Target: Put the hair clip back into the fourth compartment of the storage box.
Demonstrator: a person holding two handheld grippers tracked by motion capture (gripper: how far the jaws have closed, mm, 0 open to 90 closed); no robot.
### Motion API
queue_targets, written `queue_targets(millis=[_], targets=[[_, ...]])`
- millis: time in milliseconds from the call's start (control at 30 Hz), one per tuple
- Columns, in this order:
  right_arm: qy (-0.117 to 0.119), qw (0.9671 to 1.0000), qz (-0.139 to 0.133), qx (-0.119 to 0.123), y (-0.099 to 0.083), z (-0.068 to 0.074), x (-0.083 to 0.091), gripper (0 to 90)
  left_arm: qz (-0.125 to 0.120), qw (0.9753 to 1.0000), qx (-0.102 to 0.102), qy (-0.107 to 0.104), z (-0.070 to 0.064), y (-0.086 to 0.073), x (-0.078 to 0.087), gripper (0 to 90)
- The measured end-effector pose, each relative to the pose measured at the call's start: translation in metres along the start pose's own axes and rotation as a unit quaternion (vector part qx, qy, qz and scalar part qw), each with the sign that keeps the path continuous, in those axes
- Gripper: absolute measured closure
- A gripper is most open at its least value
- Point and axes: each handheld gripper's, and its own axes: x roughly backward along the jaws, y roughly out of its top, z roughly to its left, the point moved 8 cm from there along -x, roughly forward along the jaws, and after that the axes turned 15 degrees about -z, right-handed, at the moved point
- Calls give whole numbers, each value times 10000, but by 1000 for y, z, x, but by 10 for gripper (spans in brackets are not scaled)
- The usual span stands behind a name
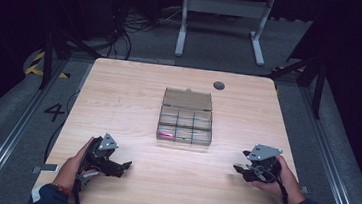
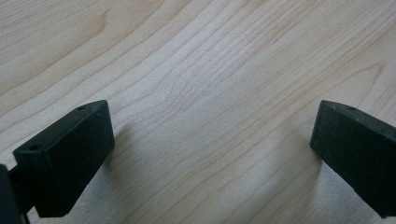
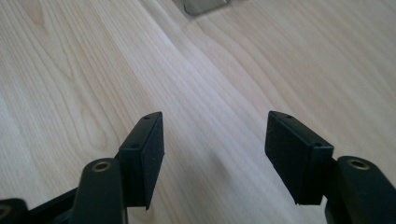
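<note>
two grippers rest on the table (image 1: 119,91) nearer the person than the open compartment box (image 1: 185,124): left gripper (image 1: 121,168) and right gripper (image 1: 239,169), jaws apart, empty.

A light wooden table with rounded corners (image 1: 119,101) fills the middle of the frame. At its centre lies a clear plastic compartment box, lid open (image 1: 185,124). A round dark grommet (image 1: 219,85) sits near the upper edge.

I see a pale wood-grain table (image 1: 134,97), matt and smooth; a clear, slightly glossy plastic organiser box (image 1: 186,118); matt black plastic jaws on my left gripper (image 2: 212,149) and right gripper (image 3: 215,158), brass-coloured screw inserts on the right
</note>
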Motion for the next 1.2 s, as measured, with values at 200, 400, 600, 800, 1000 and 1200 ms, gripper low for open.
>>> queue_targets(millis=[200, 400, 600, 800, 1000, 1200], targets=[[-101, 9993, 55, -370, -30, -5, 11, 358, -5, 10000, 6, 1, 0, 0, 0, 2], [-170, 9976, -121, -656, -45, -6, 22, 319, 1, 10000, 14, 7, 0, 0, 0, 2], [-223, 9919, -493, -1147, -55, -7, 27, 267, -4, 10000, 21, 10, 0, 0, 0, 2], [-330, 9908, -554, -1187, -58, -7, 30, 255, 0, 10000, 13, 9, 0, 0, 0, 2], [-342, 9906, -547, -1206, -59, -6, 31, 252, 1, 10000, 13, 9, 0, 0, 0, 2], [-353, 9904, -540, -1219, -59, -7, 31, 246, -2, 10000, 17, 21, 0, 0, 0, 2]])
